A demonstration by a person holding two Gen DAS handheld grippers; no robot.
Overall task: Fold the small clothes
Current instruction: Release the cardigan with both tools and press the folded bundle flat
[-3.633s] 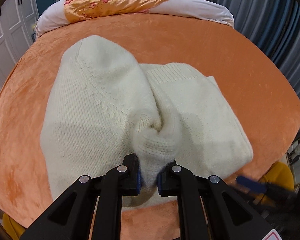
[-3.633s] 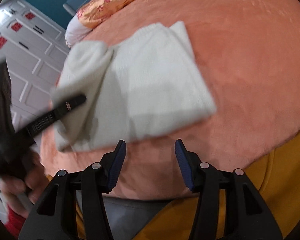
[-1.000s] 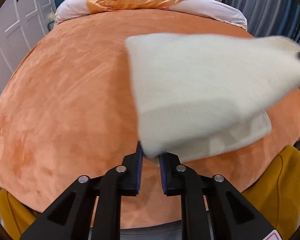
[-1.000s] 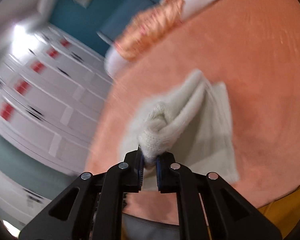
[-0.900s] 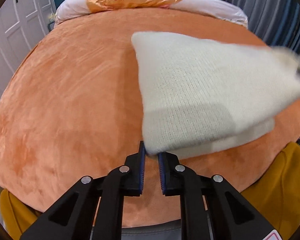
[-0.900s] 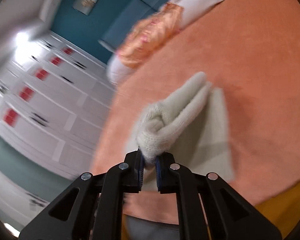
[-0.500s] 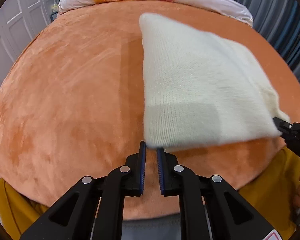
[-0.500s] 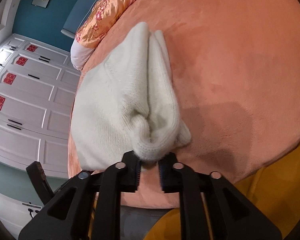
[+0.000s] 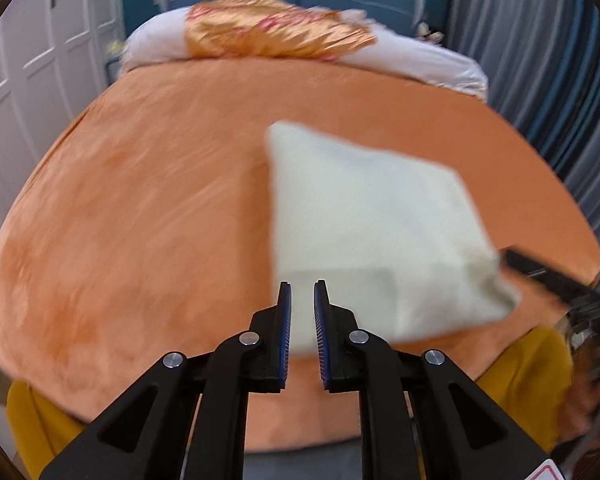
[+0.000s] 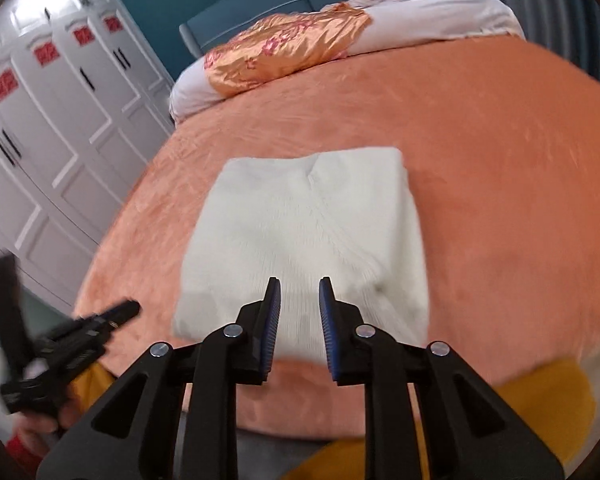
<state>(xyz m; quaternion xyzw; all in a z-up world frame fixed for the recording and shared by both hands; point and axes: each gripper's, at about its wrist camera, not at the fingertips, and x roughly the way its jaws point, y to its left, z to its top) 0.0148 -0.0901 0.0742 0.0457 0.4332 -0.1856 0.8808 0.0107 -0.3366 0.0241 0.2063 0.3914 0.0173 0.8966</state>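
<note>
Both grippers have let go since half a second ago; cream sweater point(image 9: 364, 240) now lies folded on the orange bed point(image 9: 140, 208).
Left wrist view: left gripper point(image 9: 302, 312), jaws slightly parted and empty, sits at the fold's 7 o'clock corner, presumably released so the bundle settles flat; right gripper's tip shows at 4 o'clock. Right wrist view: right gripper point(image 10: 299, 312), jaws parted, empty, hovers over the sweater's point(image 10: 308, 232) near edge; pillow point(image 10: 288, 52) at 12 o'clock.
</note>
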